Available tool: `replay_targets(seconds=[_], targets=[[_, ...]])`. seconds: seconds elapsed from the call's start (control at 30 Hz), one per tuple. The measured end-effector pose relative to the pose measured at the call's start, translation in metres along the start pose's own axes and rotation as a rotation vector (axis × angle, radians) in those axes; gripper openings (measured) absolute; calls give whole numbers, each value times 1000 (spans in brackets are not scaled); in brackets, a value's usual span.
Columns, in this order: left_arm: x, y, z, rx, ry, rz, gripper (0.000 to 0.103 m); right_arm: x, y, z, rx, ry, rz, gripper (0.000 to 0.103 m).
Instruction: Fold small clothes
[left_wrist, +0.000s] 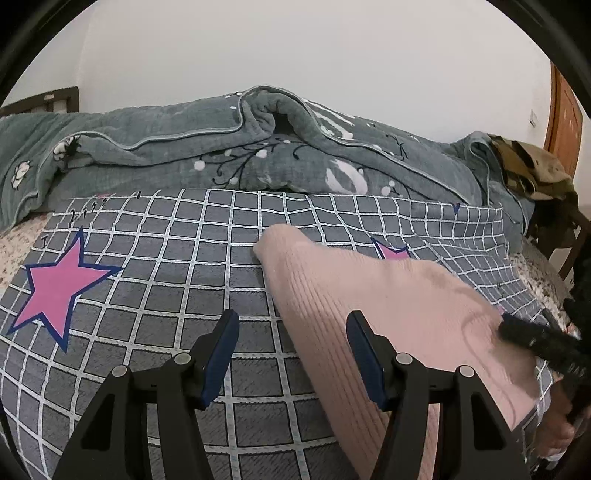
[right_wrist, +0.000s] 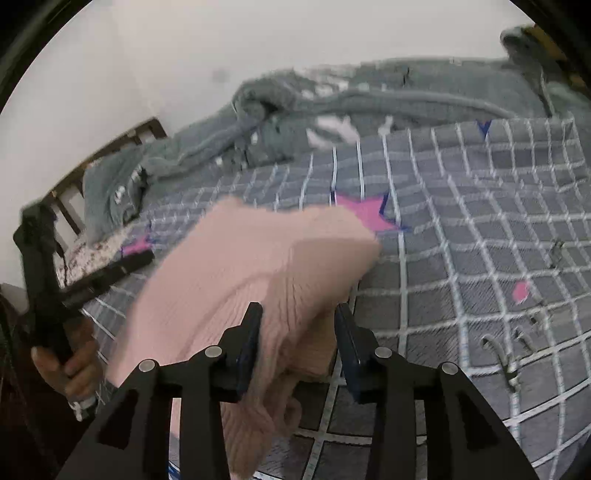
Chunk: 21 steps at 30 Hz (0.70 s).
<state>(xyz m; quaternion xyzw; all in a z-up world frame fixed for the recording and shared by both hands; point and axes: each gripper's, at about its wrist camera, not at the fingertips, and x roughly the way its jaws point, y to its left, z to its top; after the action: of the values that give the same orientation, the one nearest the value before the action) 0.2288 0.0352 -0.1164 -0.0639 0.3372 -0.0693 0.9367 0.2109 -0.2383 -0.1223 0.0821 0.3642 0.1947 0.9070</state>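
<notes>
- Right gripper (right_wrist: 297, 332) is pinching a bunched fold of the pink knit garment (right_wrist: 258, 266), probably carrying that edge across for a fold.
- Left gripper (left_wrist: 291, 354) is hovering with jaws spread and empty at the garment's left edge.
- Garment is lying on the checked grey sheet (left_wrist: 166, 258); rumpled green quilt (left_wrist: 184, 147) and a white wall are sitting behind.
</notes>
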Motion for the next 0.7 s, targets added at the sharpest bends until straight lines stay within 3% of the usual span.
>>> replay_targets(seconds=[0.1, 0.13, 0.2, 0.37, 0.57, 0.7], targets=[[1, 0, -1, -1, 5, -2, 59, 6, 2, -1, 19, -3, -2, 37], [2, 0, -1, -2, 8, -2, 59, 15, 5, -3, 3, 31, -29, 30], [3, 0, -1, -4, 13, -3, 59, 29, 11, -9, -57, 57, -88, 30], [4, -3, -4, 6, 20, 2, 58, 23, 15, -9, -118, 32, -148, 42], [2, -4, -5, -10, 23, -4, 58, 9, 6, -5, -79, 1, -126, 43], [-4, -8, -9, -16, 23, -10, 58, 5, 14, -8, -116, -12, -158, 43]])
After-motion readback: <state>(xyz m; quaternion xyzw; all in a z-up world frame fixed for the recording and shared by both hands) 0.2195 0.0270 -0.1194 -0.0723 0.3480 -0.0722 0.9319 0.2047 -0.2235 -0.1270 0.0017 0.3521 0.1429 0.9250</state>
